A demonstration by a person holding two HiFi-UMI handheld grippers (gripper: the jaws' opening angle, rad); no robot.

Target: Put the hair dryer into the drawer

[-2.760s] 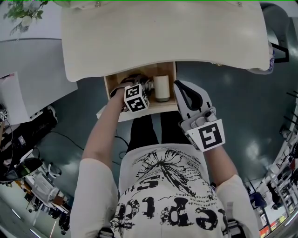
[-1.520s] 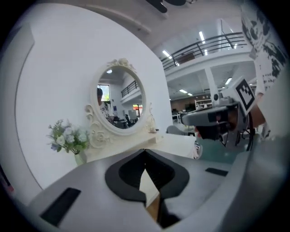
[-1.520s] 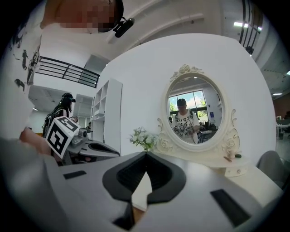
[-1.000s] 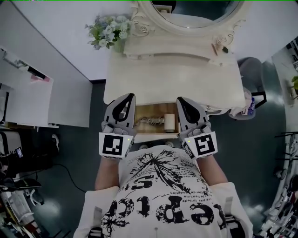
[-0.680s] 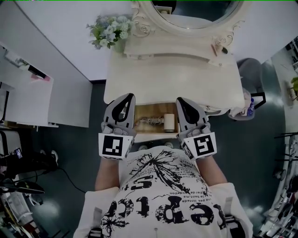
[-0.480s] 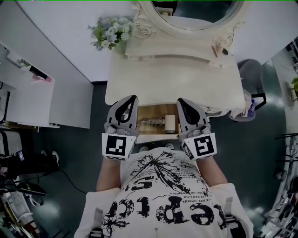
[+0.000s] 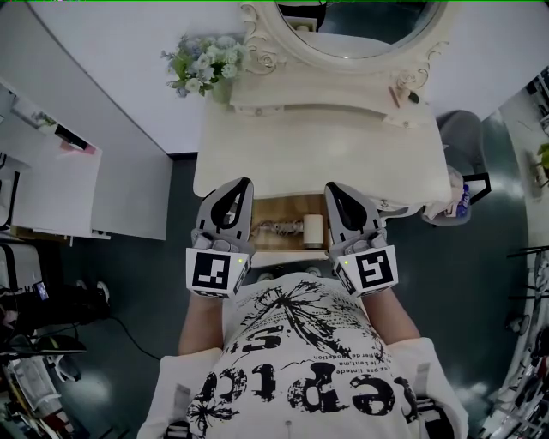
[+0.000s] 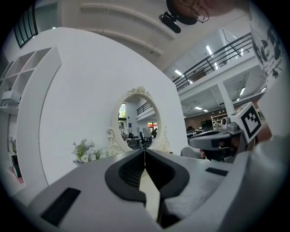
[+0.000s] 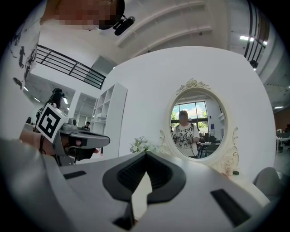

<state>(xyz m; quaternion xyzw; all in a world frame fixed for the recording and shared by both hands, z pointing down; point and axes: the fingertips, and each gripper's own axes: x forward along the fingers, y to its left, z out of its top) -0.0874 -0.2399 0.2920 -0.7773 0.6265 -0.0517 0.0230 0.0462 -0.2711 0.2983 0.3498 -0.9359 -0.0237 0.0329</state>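
Note:
The hair dryer [image 7: 310, 230], cream with a coiled cord, lies in the open wooden drawer [image 7: 283, 255] under the pale dressing table [image 7: 322, 146]. My left gripper [image 7: 243, 183] is held level over the drawer's left end, and my right gripper [image 7: 330, 189] over its right end. Neither touches the dryer. In the left gripper view the left gripper [image 8: 144, 152] has its jaws closed together with nothing between them. The right gripper [image 9: 146, 154] in its own view is shut and empty too. Both views look over the table top at the mirror; the drawer is hidden there.
An oval mirror [image 7: 360, 26] stands at the back of the table, with a vase of flowers [image 7: 202, 64] at its left corner and small items [image 7: 403, 93] on the right. A white cabinet [image 7: 51, 184] is to the left, a chair [image 7: 463, 137] to the right.
Since the earliest frame my left gripper has come out of the drawer, leaving the hair dryer lying inside. Over the last second both grippers have stayed still.

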